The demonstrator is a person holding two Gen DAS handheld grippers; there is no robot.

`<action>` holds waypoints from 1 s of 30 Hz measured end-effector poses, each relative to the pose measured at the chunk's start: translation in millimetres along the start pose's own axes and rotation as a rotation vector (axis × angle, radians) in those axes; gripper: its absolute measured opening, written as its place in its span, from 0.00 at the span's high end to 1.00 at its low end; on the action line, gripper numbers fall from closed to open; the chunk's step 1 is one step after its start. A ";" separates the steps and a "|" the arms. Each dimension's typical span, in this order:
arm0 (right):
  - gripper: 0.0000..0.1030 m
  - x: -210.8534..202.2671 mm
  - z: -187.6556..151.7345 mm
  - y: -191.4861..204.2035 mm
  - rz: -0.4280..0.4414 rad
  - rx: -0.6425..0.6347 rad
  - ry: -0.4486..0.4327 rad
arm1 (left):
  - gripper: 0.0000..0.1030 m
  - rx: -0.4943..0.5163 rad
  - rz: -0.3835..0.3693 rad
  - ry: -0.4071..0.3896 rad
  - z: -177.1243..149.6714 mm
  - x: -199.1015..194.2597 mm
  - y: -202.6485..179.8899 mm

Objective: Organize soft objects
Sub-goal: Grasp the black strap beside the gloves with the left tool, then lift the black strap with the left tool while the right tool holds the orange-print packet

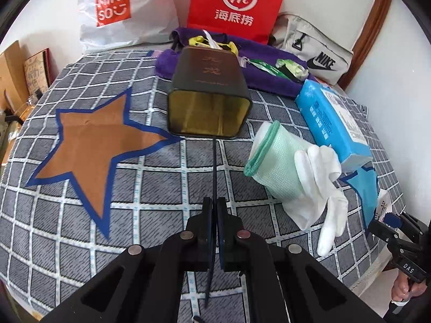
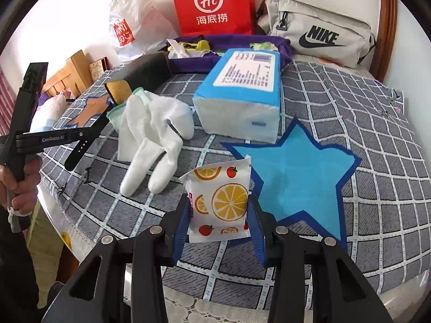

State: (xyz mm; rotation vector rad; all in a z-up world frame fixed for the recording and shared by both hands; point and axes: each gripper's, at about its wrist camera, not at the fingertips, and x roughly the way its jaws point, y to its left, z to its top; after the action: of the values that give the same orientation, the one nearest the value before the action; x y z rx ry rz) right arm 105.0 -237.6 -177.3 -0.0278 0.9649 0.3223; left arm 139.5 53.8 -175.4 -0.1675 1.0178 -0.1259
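A white glove (image 1: 323,185) lies over a green mesh cloth (image 1: 272,158) next to a big blue tissue pack (image 1: 331,123). In the left wrist view my left gripper (image 1: 214,202) is shut on a thin black strap (image 1: 214,167), seen edge-on and running up toward a dark tin (image 1: 207,94) that lies on its side. In the right wrist view my right gripper (image 2: 219,210) is shut on a small fruit-print packet (image 2: 221,202), held upright just left of the blue star (image 2: 296,172). The brown star (image 1: 91,145) is bare.
A grey checked cloth (image 1: 80,242) covers the surface. At the back lie a purple towel (image 1: 269,75) with small items, a red paper bag (image 1: 237,2), a white plastic bag (image 1: 121,10) and a grey Nike bag (image 2: 320,32). A hand (image 2: 21,188) grips the left tool.
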 end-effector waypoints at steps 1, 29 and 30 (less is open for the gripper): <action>0.60 -2.4 2.5 0.3 0.005 0.001 -0.005 | 0.96 -0.009 -0.003 -0.005 0.1 -3.4 2.3; 0.60 -10.4 36.2 6.0 0.009 -0.035 -0.005 | 0.76 0.018 0.113 0.055 -8.1 17.8 7.8; 0.60 -9.9 36.6 5.0 0.008 -0.034 -0.003 | 0.75 0.037 0.128 0.053 -9.3 18.5 5.1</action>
State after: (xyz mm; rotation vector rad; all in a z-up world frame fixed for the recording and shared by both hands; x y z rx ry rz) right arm 127.8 -229.3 -147.7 -0.0545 0.9564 0.3457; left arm 141.3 54.7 -196.6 -0.0653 1.0751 -0.0331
